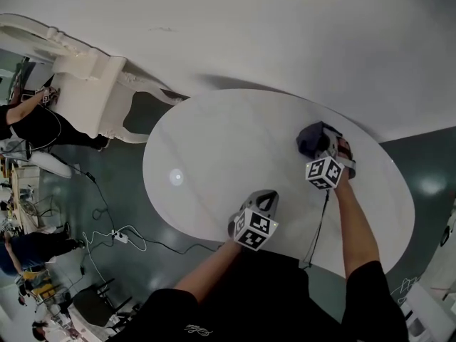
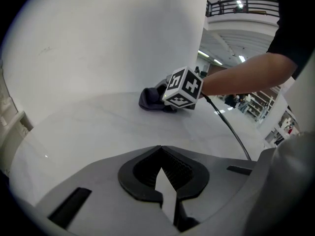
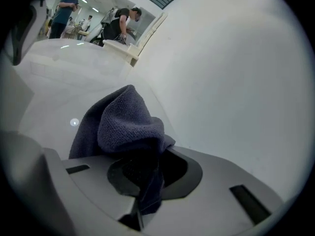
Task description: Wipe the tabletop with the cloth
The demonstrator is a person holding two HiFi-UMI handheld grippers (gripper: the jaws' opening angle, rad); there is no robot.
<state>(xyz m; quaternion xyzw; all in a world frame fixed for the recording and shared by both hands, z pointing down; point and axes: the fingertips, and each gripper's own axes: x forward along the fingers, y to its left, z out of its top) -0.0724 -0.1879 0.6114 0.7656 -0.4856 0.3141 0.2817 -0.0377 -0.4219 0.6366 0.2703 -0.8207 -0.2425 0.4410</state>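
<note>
Ornate white armchair [image 1: 85, 91] against the curved white wall [image 1: 285, 27]. Power strip [image 1: 120, 236] on the grey-green floor [image 1: 117, 191]. Person in black [image 1: 32, 127] beside the armchair. Balcony railing [image 2: 241, 5] overhead.

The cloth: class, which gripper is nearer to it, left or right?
Right. The right gripper grips the cloth; the left gripper sits apart from it, nearer the person, empty.

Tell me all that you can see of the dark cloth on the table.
The cloth is dark blue-grey, with a coarse, towel-like weave. It is bunched into a soft lump, not spread flat. The right gripper is shut on one fold of it, and the bunch rests on the white tabletop, towards its far side.
</note>
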